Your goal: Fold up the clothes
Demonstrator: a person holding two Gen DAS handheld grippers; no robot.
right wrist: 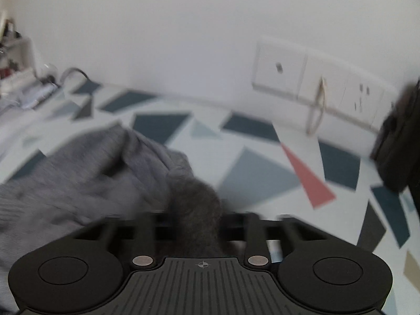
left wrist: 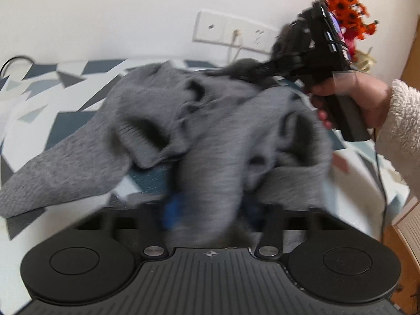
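A crumpled grey sweater (left wrist: 162,120) lies and hangs over a bed sheet (left wrist: 65,97) printed with dark and pale triangles. At the bottom of the left wrist view, my left gripper (left wrist: 210,210) is shut on a thick bunch of the grey knit, which hides the fingertips. My right gripper (left wrist: 267,71), held by a hand (left wrist: 349,97) in a fluffy white sleeve, is at the upper right and pinches another part of the sweater, lifting it. In the right wrist view, the right gripper (right wrist: 194,218) is shut on a dark grey wad, with the sweater (right wrist: 78,170) trailing left. Both views are motion-blurred.
A white wall with a socket panel (left wrist: 231,31) and a dangling cable stands behind the bed. Orange flowers (left wrist: 346,8) are at the upper right, wooden furniture (left wrist: 404,231) at the right edge. A dark blurred object (right wrist: 399,144) sits at the right of the right wrist view.
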